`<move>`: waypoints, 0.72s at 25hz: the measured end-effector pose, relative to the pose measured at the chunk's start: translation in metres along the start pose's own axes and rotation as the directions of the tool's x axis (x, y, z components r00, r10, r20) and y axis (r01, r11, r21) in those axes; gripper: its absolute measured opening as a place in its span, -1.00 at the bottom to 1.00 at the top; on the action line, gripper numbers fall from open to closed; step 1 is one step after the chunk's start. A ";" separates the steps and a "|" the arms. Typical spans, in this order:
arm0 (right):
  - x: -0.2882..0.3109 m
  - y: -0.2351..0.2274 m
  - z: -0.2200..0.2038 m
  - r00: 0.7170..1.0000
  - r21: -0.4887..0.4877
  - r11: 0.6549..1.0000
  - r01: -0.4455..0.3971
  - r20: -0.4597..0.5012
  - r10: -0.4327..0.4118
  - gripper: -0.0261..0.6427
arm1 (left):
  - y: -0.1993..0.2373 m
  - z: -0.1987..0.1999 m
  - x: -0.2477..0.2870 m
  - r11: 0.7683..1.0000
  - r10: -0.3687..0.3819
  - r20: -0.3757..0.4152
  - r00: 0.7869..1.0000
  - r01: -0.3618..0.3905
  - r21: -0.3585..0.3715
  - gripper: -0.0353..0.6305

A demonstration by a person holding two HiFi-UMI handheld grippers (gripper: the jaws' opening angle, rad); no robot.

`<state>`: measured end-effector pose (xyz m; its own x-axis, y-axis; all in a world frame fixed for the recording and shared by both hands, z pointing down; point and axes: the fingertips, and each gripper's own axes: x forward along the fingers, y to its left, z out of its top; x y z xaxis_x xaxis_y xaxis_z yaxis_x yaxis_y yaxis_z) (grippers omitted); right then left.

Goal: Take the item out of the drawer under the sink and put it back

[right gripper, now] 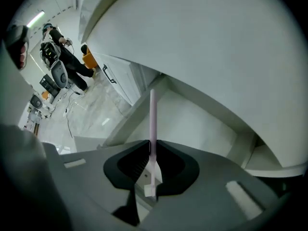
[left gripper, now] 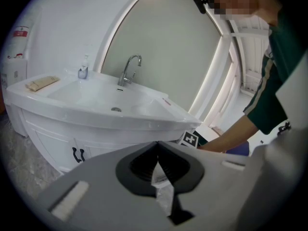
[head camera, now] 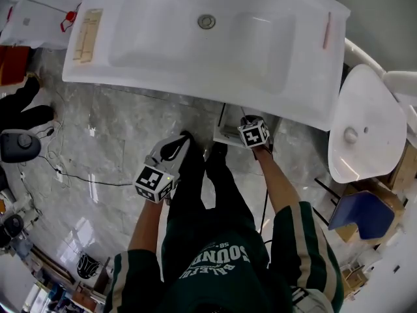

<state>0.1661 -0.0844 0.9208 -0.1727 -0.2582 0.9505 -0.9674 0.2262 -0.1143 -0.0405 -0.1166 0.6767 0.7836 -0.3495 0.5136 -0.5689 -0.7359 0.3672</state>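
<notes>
My right gripper is shut on a thin pink stick with a white lower end, which stands up out of the jaws. It hangs over the open white drawer under the sink top. In the head view the right gripper reaches into that drawer below the white sink. My left gripper is held back by the person's legs, away from the drawer. In its own view the left gripper has its jaws together; a pale sliver shows low in the gap and I cannot make out what it is.
A second pink stick lies on the sink top's right end and a wooden piece on its left. The faucet stands at the back, with cabinet handles below. A white toilet is to the right. Cables cross the marble floor.
</notes>
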 end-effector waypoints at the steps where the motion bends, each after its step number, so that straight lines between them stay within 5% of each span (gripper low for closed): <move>1: 0.007 -0.002 -0.002 1.000 0.004 1.000 0.000 -0.014 0.001 -0.78 | 0.003 -0.002 0.000 1.000 0.004 -0.005 1.000 -0.004 -0.001 -0.74; 18: 0.064 -0.009 -0.009 0.992 0.098 0.995 -0.001 -0.124 0.013 -0.77 | 0.036 -0.030 -0.018 0.997 0.060 -0.040 0.997 -0.062 -0.055 -0.74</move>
<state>0.1651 -0.0941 0.9849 -0.1609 -0.1370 0.9774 -0.9808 0.1328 -0.1428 -0.0830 -0.1189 0.7041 0.7373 -0.3694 0.5657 -0.6295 -0.6796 0.3767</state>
